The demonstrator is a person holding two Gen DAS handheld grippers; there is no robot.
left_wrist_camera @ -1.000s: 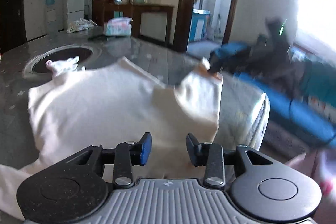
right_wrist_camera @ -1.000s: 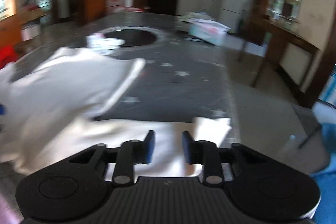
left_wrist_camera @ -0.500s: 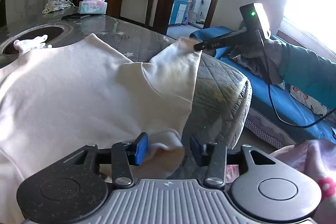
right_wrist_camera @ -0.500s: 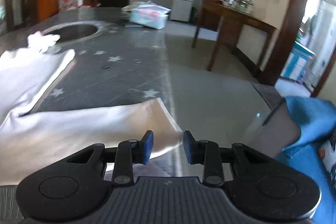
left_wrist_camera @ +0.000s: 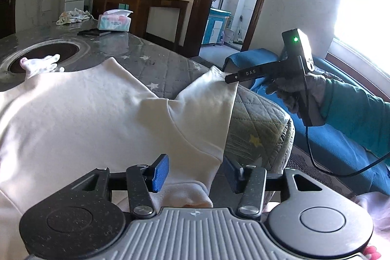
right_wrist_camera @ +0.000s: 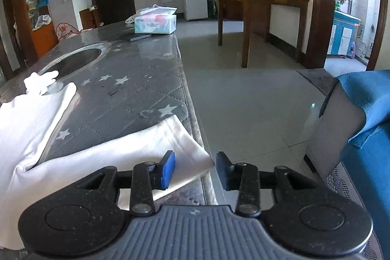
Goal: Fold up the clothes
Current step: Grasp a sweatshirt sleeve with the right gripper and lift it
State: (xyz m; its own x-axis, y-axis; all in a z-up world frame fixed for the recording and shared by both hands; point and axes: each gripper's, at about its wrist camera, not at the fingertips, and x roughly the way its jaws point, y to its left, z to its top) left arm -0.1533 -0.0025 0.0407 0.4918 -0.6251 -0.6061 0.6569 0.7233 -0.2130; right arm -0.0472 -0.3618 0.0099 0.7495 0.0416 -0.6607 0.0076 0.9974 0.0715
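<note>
A cream long-sleeved top lies spread on the grey star-patterned table cover. My left gripper is open, its jaws either side of the top's near hem corner. In the left wrist view my right gripper touches the cuff of the sleeve near the table's end. In the right wrist view my right gripper is open over the sleeve cuff at the table edge. The top's body lies to the left.
A small white garment lies by the round recess in the table. A tissue box and a dark flat object sit at the far end. A blue sofa stands right. Tiled floor lies beyond the edge.
Both grippers' jaws have opened wider. The right gripper has swung and settled at the sleeve cuff by the table edge. The left gripper has closed in on the hem corner.
</note>
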